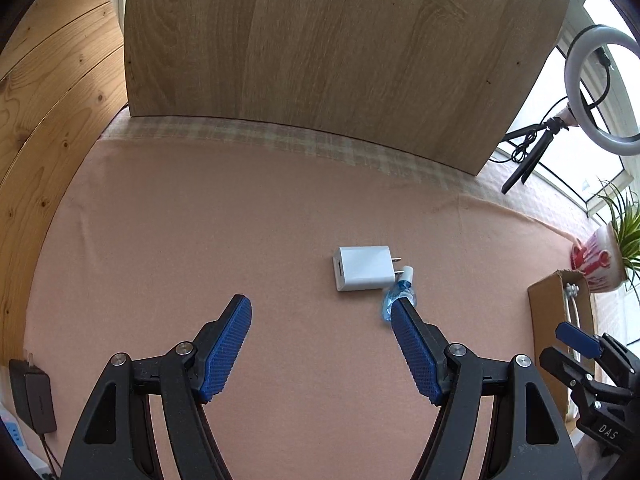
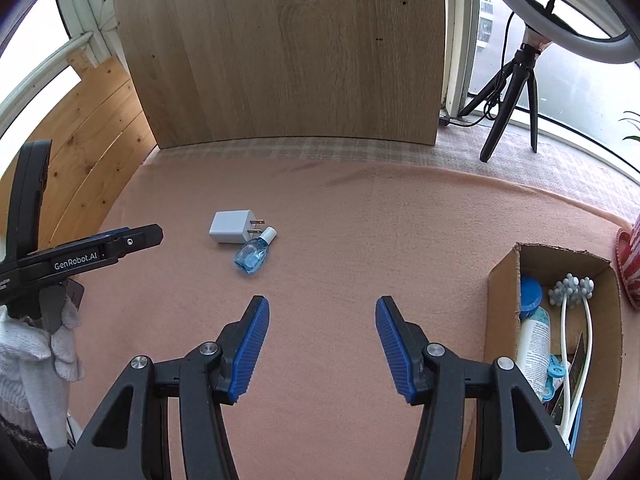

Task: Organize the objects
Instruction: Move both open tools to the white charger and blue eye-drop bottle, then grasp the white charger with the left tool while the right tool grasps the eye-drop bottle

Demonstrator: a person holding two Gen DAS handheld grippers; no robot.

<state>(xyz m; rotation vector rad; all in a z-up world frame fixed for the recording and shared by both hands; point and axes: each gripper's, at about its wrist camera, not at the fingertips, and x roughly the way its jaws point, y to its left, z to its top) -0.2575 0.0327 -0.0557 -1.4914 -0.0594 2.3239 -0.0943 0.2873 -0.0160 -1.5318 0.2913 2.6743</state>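
A white plug charger [image 1: 363, 268] lies on the pink cloth, its prongs next to a small blue bottle with a white cap [image 1: 396, 300]. Both also show in the right wrist view: the charger [image 2: 232, 226] and the bottle [image 2: 253, 254]. My left gripper [image 1: 322, 316] is open and empty, its right fingertip partly covering the bottle. My right gripper [image 2: 322, 316] is open and empty, nearer than and right of the bottle. A cardboard box [image 2: 504, 276] at the right holds a tube, a white massager and other items.
A wooden board [image 2: 288, 52] stands upright at the back. A ring light on a tripod [image 2: 516, 92] stands back right. A potted plant in a red-and-white pot [image 1: 600, 264] sits beyond the box. A dark adapter [image 1: 36, 396] lies at the left edge.
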